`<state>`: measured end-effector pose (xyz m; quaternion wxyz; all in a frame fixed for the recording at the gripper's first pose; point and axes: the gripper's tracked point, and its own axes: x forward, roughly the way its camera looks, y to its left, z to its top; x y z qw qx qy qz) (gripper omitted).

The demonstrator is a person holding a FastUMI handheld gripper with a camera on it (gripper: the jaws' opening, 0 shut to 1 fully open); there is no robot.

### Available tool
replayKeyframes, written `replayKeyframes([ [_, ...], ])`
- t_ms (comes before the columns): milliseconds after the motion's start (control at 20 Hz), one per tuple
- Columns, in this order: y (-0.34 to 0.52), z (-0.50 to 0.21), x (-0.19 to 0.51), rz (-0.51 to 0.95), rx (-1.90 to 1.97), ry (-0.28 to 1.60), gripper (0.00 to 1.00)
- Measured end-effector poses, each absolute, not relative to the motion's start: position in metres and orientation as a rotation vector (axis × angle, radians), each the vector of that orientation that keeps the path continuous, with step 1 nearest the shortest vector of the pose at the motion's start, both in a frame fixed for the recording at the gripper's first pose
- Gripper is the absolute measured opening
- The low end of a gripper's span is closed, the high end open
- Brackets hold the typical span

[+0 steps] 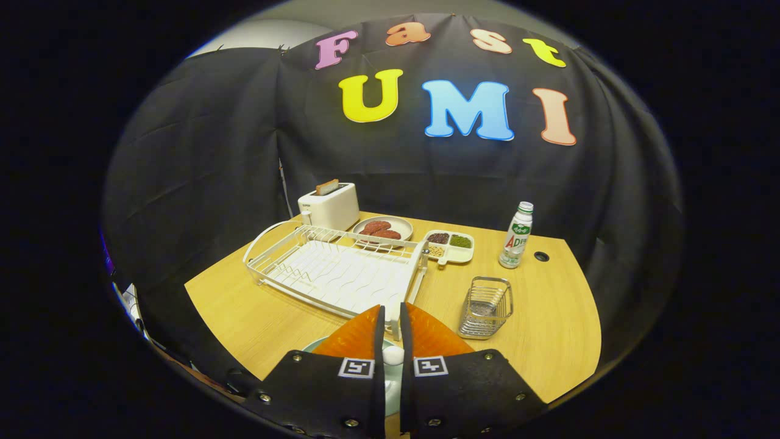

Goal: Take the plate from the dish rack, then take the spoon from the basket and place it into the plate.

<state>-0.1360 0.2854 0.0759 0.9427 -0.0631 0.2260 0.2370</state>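
My gripper (391,312) hovers over the near edge of the table, its orange fingers (356,335) drawn close with only a narrow slit between them. A white spoon (393,355) sits in that slit, pinched by both fingers; just its rounded end shows. Directly beneath the fingers lies a pale blue-green plate (309,345), mostly covered by them. The white wire dish rack (335,268) just beyond the fingertips holds nothing. The metal wire basket (485,306) stands ahead and to the right of the fingers.
A white toaster (329,206) with a slice of bread stands behind the rack. Beside it are a plate of meat patties (382,230), a divided tray of beans (450,245) and a white bottle (517,235). The wooden table (548,329) has a cable hole (541,256).
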Motion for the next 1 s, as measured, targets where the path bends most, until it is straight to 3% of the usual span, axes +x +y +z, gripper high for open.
replayKeyframes([
  [400,0.339,0.053,-0.139,0.613,-0.187,0.504,0.09],
  [1000,0.363,0.023,-0.141,0.634,-0.215,0.571,0.11],
])
